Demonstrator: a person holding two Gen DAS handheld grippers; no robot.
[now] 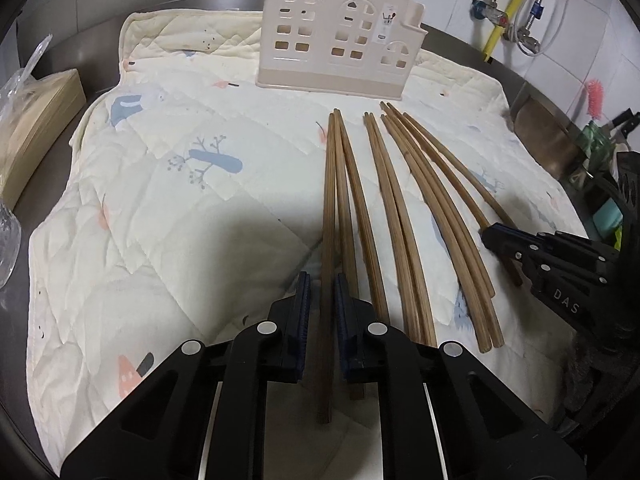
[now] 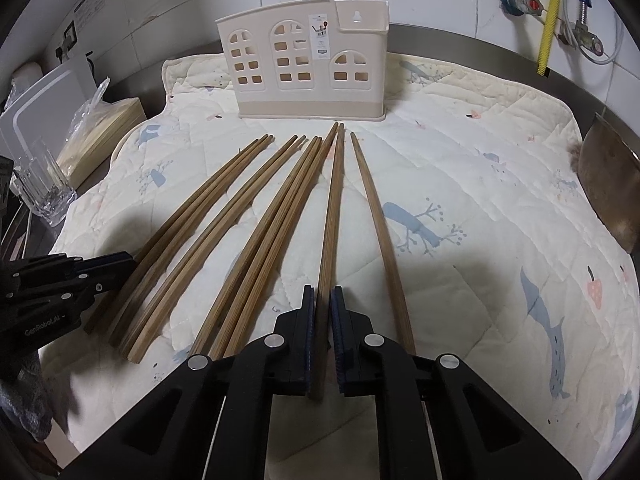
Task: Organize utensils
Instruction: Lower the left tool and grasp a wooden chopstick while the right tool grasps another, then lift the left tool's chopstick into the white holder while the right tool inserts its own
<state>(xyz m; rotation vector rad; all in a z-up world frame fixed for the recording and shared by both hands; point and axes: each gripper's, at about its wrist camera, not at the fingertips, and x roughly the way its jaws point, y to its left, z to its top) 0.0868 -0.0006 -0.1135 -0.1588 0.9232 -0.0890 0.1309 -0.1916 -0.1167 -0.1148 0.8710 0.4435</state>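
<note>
Several wooden chopsticks (image 1: 404, 200) lie fanned out on a quilted mat (image 1: 160, 220), tips toward a beige house-shaped utensil holder (image 1: 336, 36) standing at the mat's far edge. My left gripper (image 1: 323, 292) straddles the leftmost chopstick (image 1: 330, 208), jaws narrowly apart around it. My right gripper (image 2: 322, 304) is closed onto a chopstick (image 2: 334, 208) near the right of the row (image 2: 248, 216), with one more chopstick (image 2: 380, 232) lying to its right. The holder shows in the right wrist view (image 2: 304, 68) too. Each gripper appears in the other's view (image 1: 532, 252) (image 2: 92, 272).
A wooden box (image 1: 36, 128) and a clear glass (image 2: 44, 188) stand left of the mat. A white board (image 2: 44, 96) leans at the far left. Pipes and valves (image 2: 548, 12) run on the tiled wall. A metal pan (image 2: 608, 176) sits at the right edge.
</note>
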